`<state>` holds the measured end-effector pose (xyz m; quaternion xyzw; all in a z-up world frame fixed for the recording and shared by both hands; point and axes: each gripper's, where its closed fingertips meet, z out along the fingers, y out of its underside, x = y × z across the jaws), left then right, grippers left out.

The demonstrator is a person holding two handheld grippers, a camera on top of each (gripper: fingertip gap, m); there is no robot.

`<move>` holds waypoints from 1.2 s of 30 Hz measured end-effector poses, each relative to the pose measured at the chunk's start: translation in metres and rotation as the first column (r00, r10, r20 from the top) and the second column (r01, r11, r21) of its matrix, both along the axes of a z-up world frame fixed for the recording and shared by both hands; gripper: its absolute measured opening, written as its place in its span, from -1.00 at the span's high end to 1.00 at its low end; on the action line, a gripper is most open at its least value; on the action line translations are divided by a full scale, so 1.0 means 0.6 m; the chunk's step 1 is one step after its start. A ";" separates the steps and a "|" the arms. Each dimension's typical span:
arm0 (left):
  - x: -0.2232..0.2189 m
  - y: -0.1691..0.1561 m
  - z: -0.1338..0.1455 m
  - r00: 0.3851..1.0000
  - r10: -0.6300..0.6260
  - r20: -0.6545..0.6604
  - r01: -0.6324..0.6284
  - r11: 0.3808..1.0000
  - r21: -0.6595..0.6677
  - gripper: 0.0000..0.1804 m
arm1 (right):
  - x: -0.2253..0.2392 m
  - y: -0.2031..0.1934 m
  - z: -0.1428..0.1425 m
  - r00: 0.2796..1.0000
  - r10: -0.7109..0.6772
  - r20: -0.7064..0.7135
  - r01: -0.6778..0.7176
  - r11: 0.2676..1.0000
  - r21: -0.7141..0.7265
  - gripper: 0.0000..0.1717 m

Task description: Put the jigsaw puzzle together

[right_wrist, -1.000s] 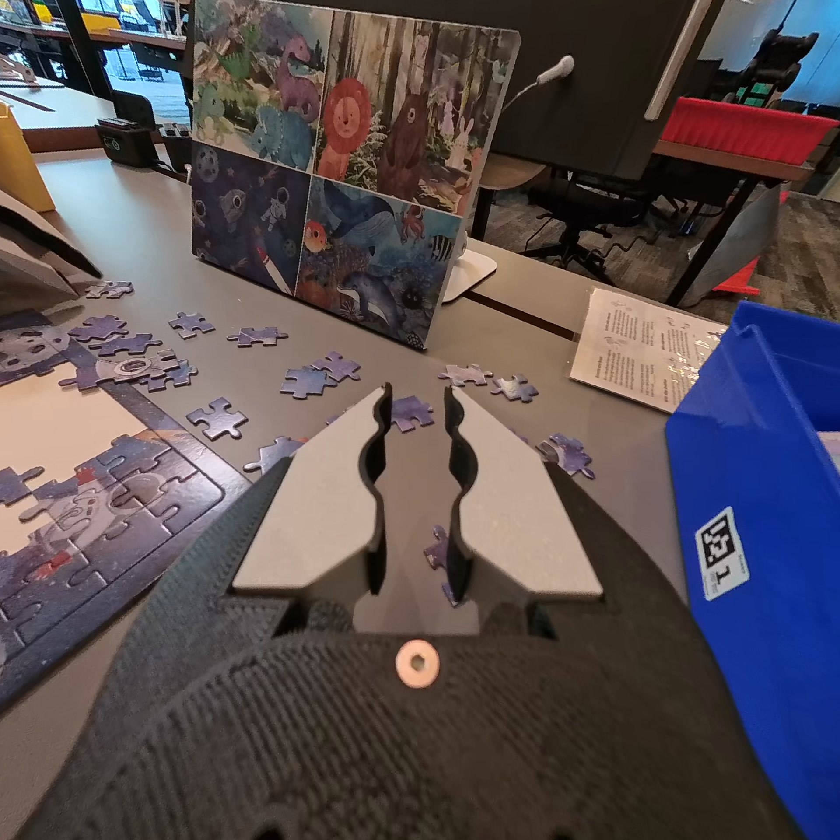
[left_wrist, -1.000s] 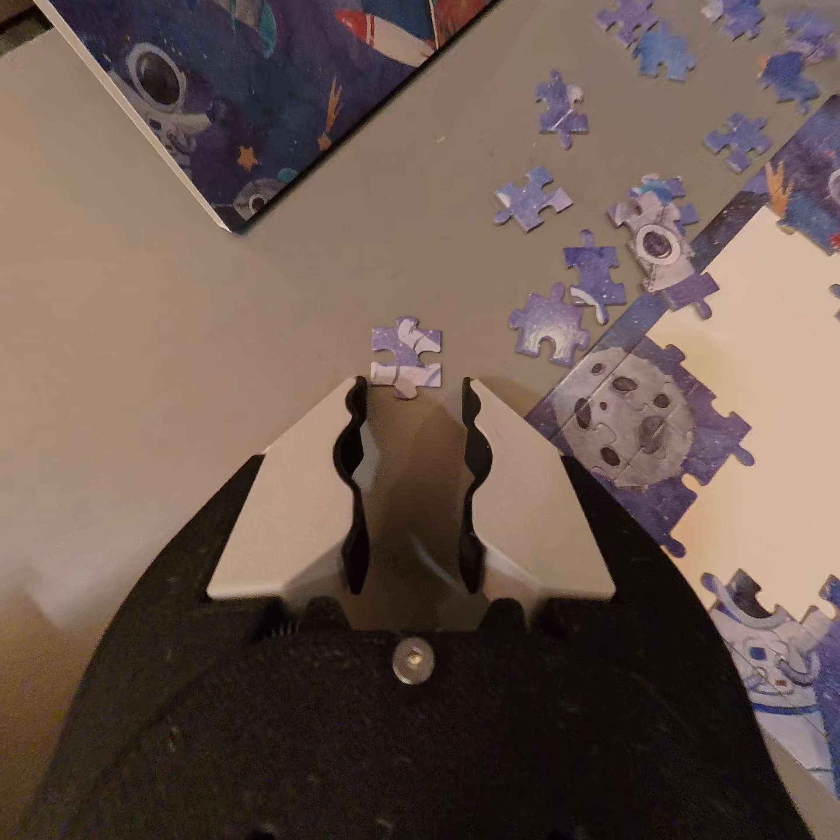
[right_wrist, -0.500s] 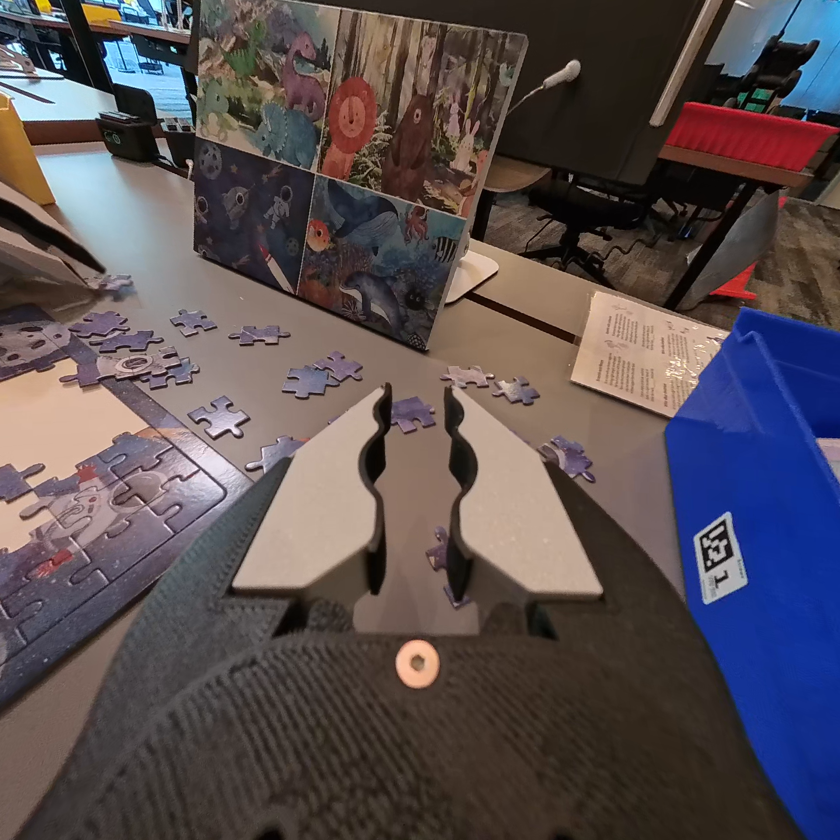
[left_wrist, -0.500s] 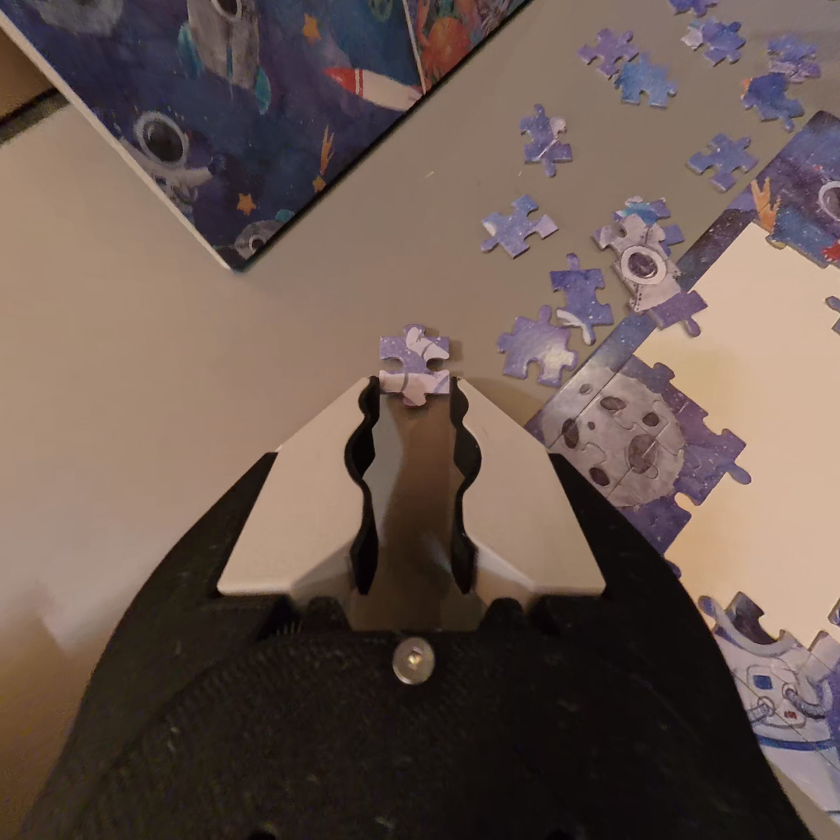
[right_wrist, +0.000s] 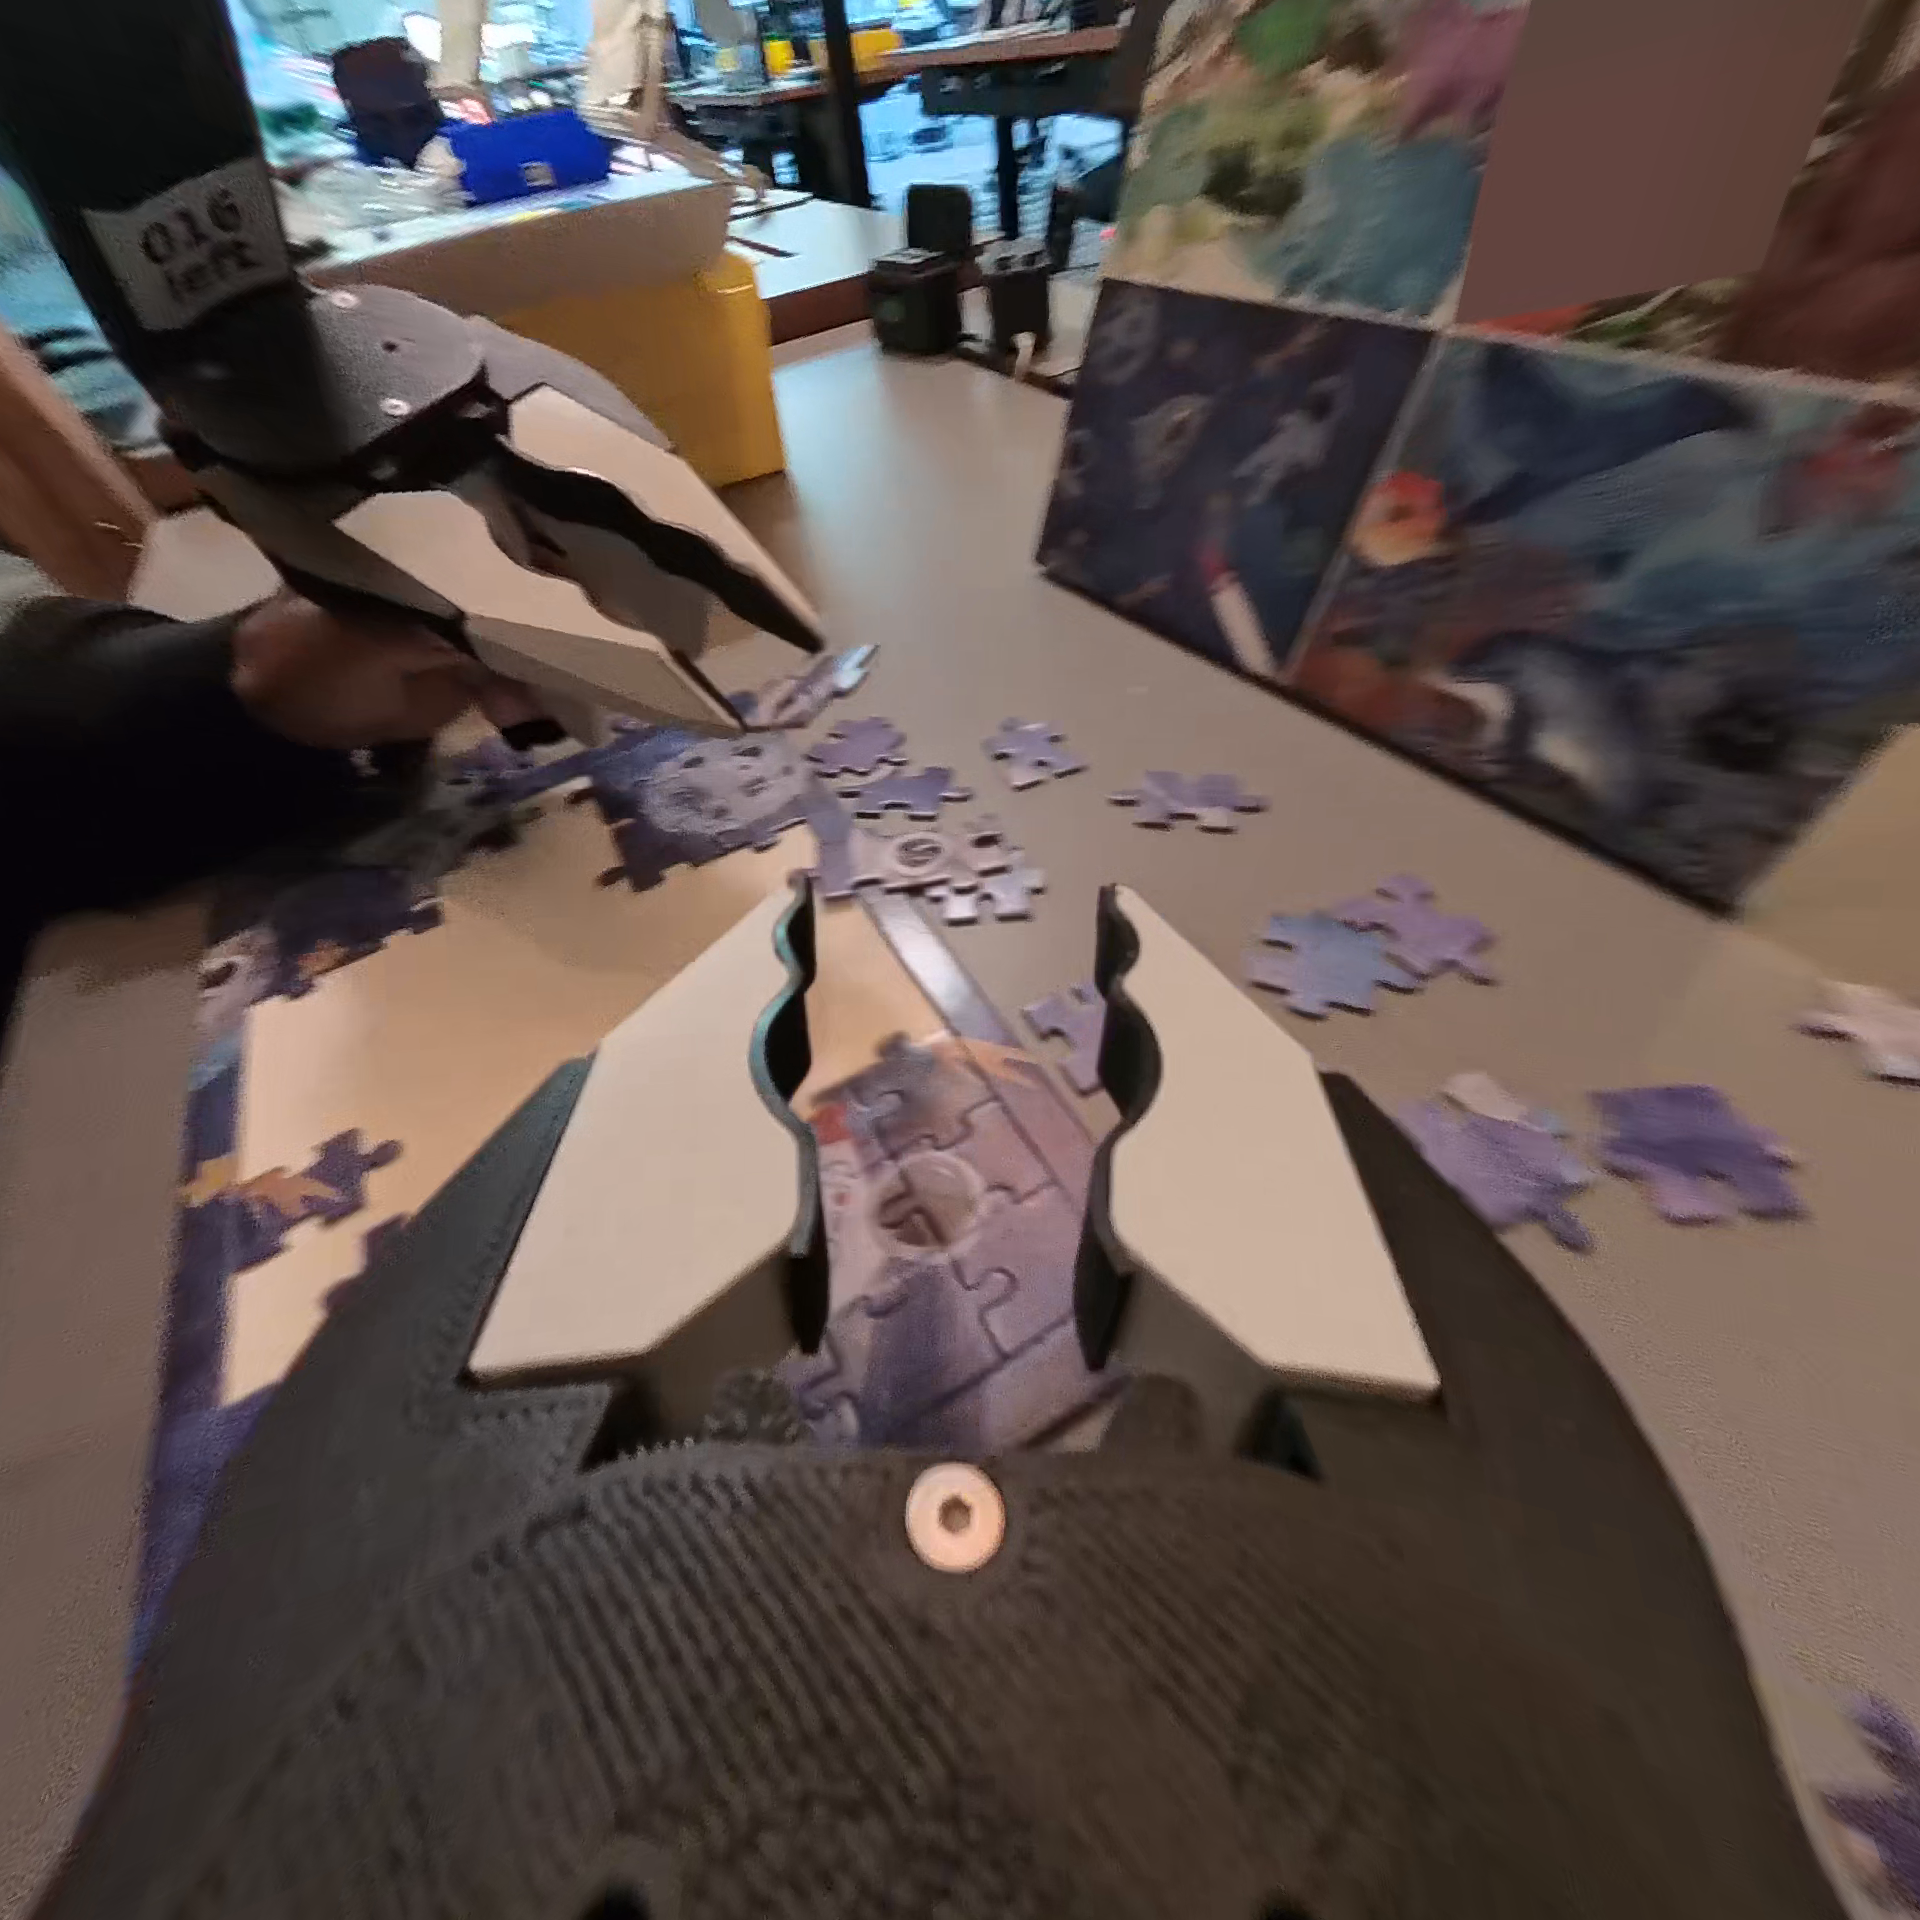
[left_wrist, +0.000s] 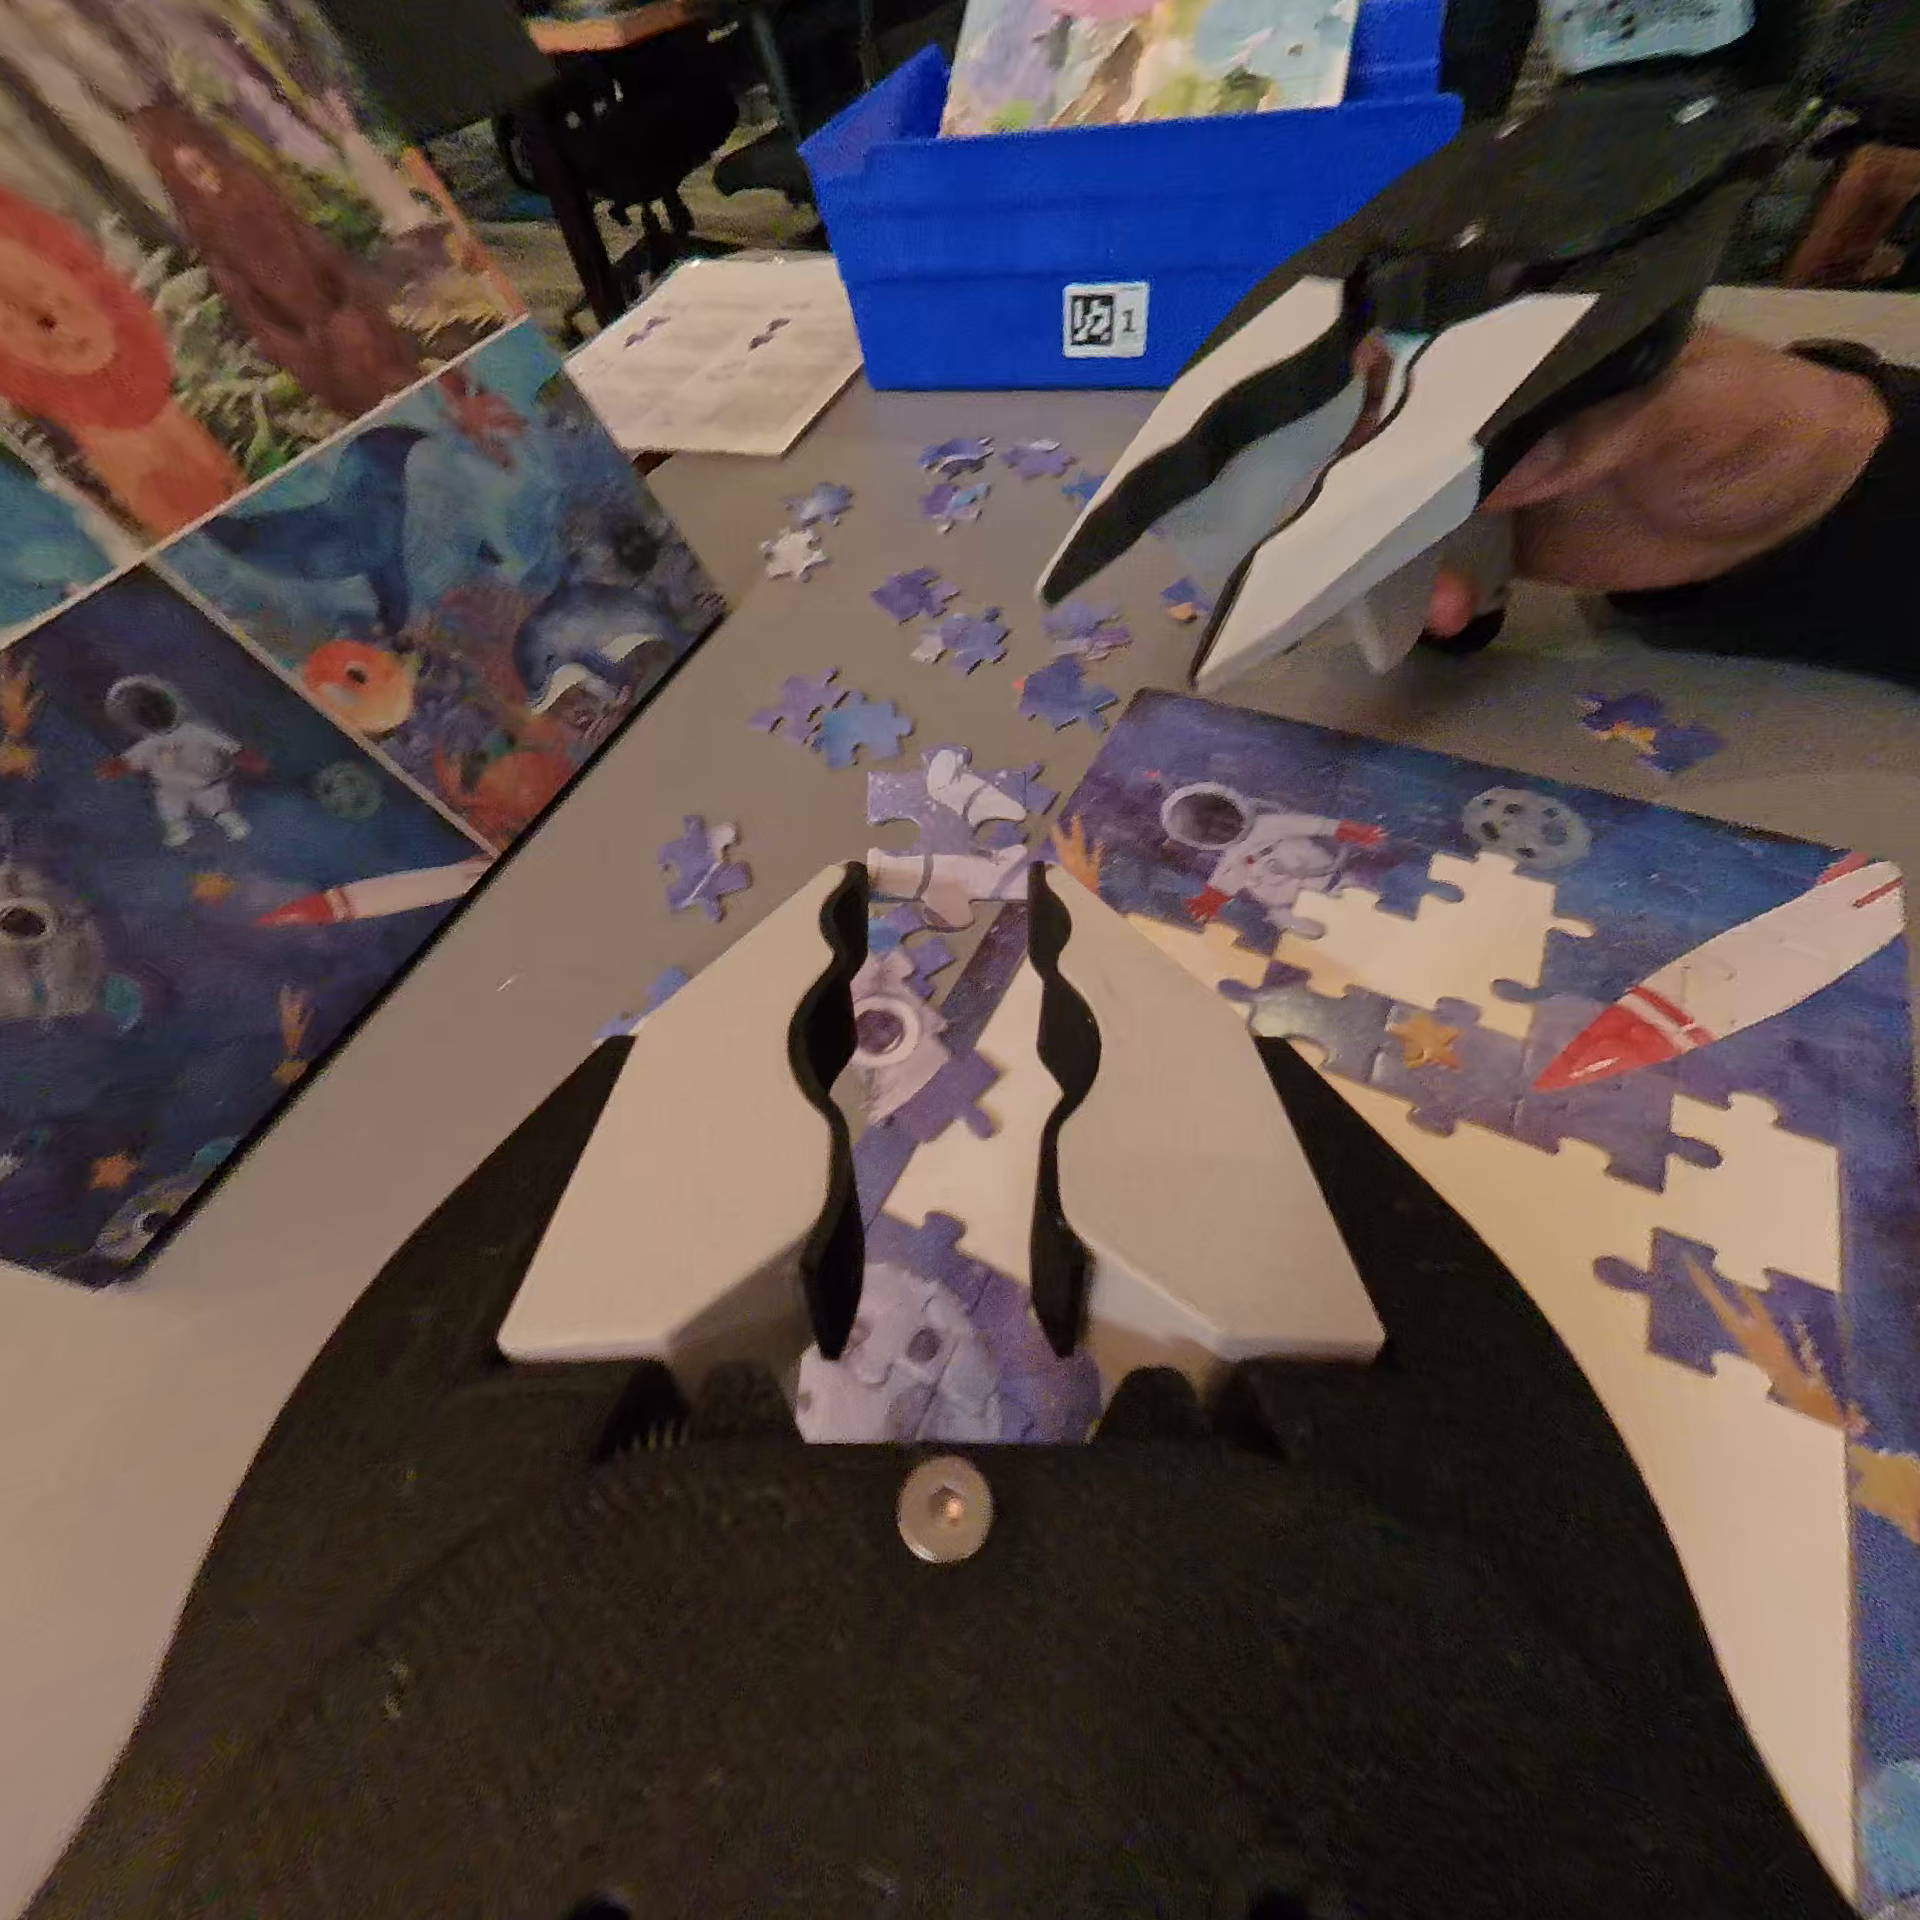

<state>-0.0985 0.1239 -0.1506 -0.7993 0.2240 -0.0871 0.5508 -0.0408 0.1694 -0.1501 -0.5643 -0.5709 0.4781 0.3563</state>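
Note:
My left gripper [left_wrist: 948, 878] is shut on a purple-and-white puzzle piece [left_wrist: 951, 831], with both pads pressed on its sides. It holds the piece in the air over the near-left corner of the partly built space puzzle [left_wrist: 1455, 935]. The right wrist view shows the same gripper [right_wrist: 779, 675] with the piece [right_wrist: 805, 691] sticking out of its tips. My right gripper [right_wrist: 956, 899] is open and empty above the puzzle's edge. It also shows in the left wrist view [left_wrist: 1132, 629], held by a hand above the far side of the puzzle.
Loose purple pieces [left_wrist: 935, 623] lie scattered on the grey table between the puzzle and a standing picture board [left_wrist: 260, 727], also in the right wrist view [right_wrist: 1351, 945]. A blue bin [left_wrist: 1039, 229] and a paper sheet [left_wrist: 727, 353] stand at the back. A yellow box [right_wrist: 675, 353] stands at the far left.
My left gripper closed on the piece lying on the table, lifted it and swung toward the puzzle. My right gripper opened wider and turned to face the puzzle.

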 end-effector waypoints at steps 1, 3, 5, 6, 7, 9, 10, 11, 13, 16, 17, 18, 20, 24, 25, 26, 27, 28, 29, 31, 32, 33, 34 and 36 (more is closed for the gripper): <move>0.011 0.000 0.003 1.000 -0.009 0.000 0.009 1.000 0.010 0.67 | -0.003 -0.012 -0.002 1.000 0.030 0.003 -0.030 0.999 -0.044 0.39; 0.030 0.001 0.009 1.000 -0.017 -0.003 0.017 0.999 0.029 0.67 | -0.007 -0.031 -0.004 0.996 0.088 0.004 -0.087 0.985 -0.147 0.39; 0.043 0.001 0.011 1.000 -0.019 -0.014 0.020 0.999 0.043 0.67 | -0.008 -0.045 -0.003 0.991 0.134 -0.001 -0.130 0.961 -0.244 0.42; 0.048 0.002 0.011 1.000 -0.023 -0.021 0.023 0.999 0.045 0.67 | -0.007 -0.049 0.000 0.989 0.151 -0.007 -0.147 0.947 -0.285 0.47; 0.052 0.002 0.009 0.999 -0.024 -0.032 0.026 0.999 0.045 0.67 | -0.006 -0.052 0.004 0.987 0.162 -0.022 -0.161 0.934 -0.319 0.50; 0.057 0.003 0.006 0.998 -0.023 -0.059 0.026 0.998 0.052 0.67 | -0.005 -0.052 0.013 0.983 0.175 -0.060 -0.185 0.908 -0.377 0.56; 0.059 0.003 0.005 0.997 -0.021 -0.070 0.025 0.998 0.053 0.67 | -0.003 -0.052 0.016 0.981 0.182 -0.074 -0.196 0.894 -0.402 0.58; 0.061 0.003 0.004 0.997 -0.023 -0.076 0.028 0.998 0.056 0.67 | -0.002 -0.052 0.018 0.979 0.187 -0.082 -0.204 0.883 -0.422 0.60; 0.064 0.003 0.003 0.997 -0.028 -0.079 0.032 0.998 0.060 0.67 | -0.002 -0.051 0.015 0.978 0.193 -0.079 -0.208 0.873 -0.441 0.60; 0.065 0.002 -0.001 0.996 -0.027 -0.088 0.033 0.998 0.059 0.67 | -0.002 -0.051 0.012 0.978 0.194 -0.071 -0.206 0.877 -0.434 0.62; 0.065 0.002 -0.001 0.996 -0.027 -0.090 0.032 0.998 0.060 0.67 | -0.002 -0.053 0.012 0.978 0.198 -0.071 -0.209 0.877 -0.433 0.64; 0.065 0.002 -0.002 0.995 -0.028 -0.092 0.034 0.998 0.059 0.67 | -0.002 -0.055 0.011 0.976 0.204 -0.071 -0.215 0.875 -0.434 0.64; 0.067 0.000 -0.001 0.995 -0.036 -0.097 0.042 0.997 0.067 0.67 | -0.003 -0.062 0.009 0.972 0.223 -0.067 -0.230 0.869 -0.438 0.66; 0.071 -0.001 -0.003 0.991 -0.040 -0.125 0.050 0.996 0.077 0.67 | -0.004 -0.074 0.006 0.963 0.259 -0.070 -0.262 0.857 -0.444 0.70; 0.072 -0.001 -0.004 0.991 -0.042 -0.130 0.052 0.996 0.078 0.67 | -0.003 -0.075 0.007 0.961 0.265 -0.074 -0.269 0.853 -0.447 0.72; 0.073 -0.001 -0.004 0.990 -0.043 -0.133 0.054 0.995 0.080 0.67 | -0.003 -0.077 0.009 0.960 0.270 -0.079 -0.276 0.849 -0.450 0.74; 0.073 -0.002 -0.004 0.990 -0.044 -0.135 0.055 0.995 0.081 0.67 | -0.001 -0.079 0.009 0.957 0.279 -0.082 -0.285 0.844 -0.455 0.78; 0.075 -0.002 -0.004 0.990 -0.047 -0.135 0.059 0.995 0.083 0.67 | 0.000 -0.081 0.010 0.954 0.287 -0.084 -0.293 0.838 -0.460 0.82; 0.076 -0.003 -0.003 0.990 -0.049 -0.134 0.061 0.994 0.087 0.67 | 0.000 -0.082 0.010 0.952 0.293 -0.085 -0.298 0.835 -0.463 0.84; 0.078 -0.004 -0.002 0.990 -0.053 -0.133 0.065 0.994 0.092 0.67 | 0.000 -0.084 0.009 0.951 0.298 -0.082 -0.301 0.834 -0.463 0.86; 0.079 -0.004 -0.001 0.989 -0.055 -0.134 0.068 0.993 0.094 0.67 | 0.000 -0.085 0.009 0.951 0.298 -0.080 -0.301 0.835 -0.461 0.86; 0.080 -0.005 -0.001 0.989 -0.058 -0.136 0.072 0.993 0.096 0.67 | 0.000 -0.085 0.008 0.952 0.297 -0.078 -0.298 0.837 -0.459 0.87; 0.082 -0.005 -0.001 0.988 -0.062 -0.139 0.076 0.992 0.098 0.67 | -0.001 -0.084 0.008 0.953 0.294 -0.077 -0.295 0.839 -0.457 0.87; 0.085 -0.007 -0.002 0.987 -0.071 -0.147 0.086 0.991 0.100 0.67 | -0.001 -0.081 0.008 0.956 0.282 -0.076 -0.285 0.843 -0.456 0.89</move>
